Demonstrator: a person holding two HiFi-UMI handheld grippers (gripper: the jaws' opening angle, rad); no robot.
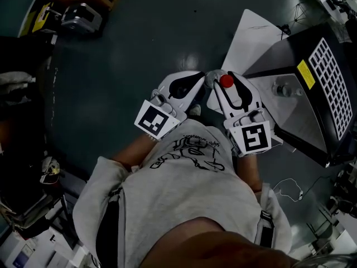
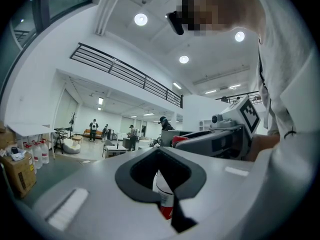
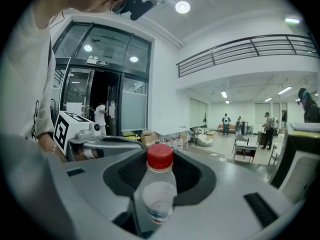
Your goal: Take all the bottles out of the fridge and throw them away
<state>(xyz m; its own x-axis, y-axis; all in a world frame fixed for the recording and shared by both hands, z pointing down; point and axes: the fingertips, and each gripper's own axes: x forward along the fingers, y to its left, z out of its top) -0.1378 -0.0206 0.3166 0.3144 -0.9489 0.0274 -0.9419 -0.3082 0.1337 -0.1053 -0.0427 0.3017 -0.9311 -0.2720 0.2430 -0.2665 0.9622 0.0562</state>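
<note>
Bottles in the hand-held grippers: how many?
2. One red-capped bottle in the right hand-held gripper, a second bottle in the left hand-held gripper. Others may be hidden.

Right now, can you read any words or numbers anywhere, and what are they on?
Nothing can be read for sure.
Black writing on the grey shirt: too curly to read.
Yellow label on the black box: too small.
Label on the red-capped bottle: blurred.
Band on the red-banded bottle: no letters show.
Sign over the doorway: too small.
Marker cubes: patterns, not words.
</note>
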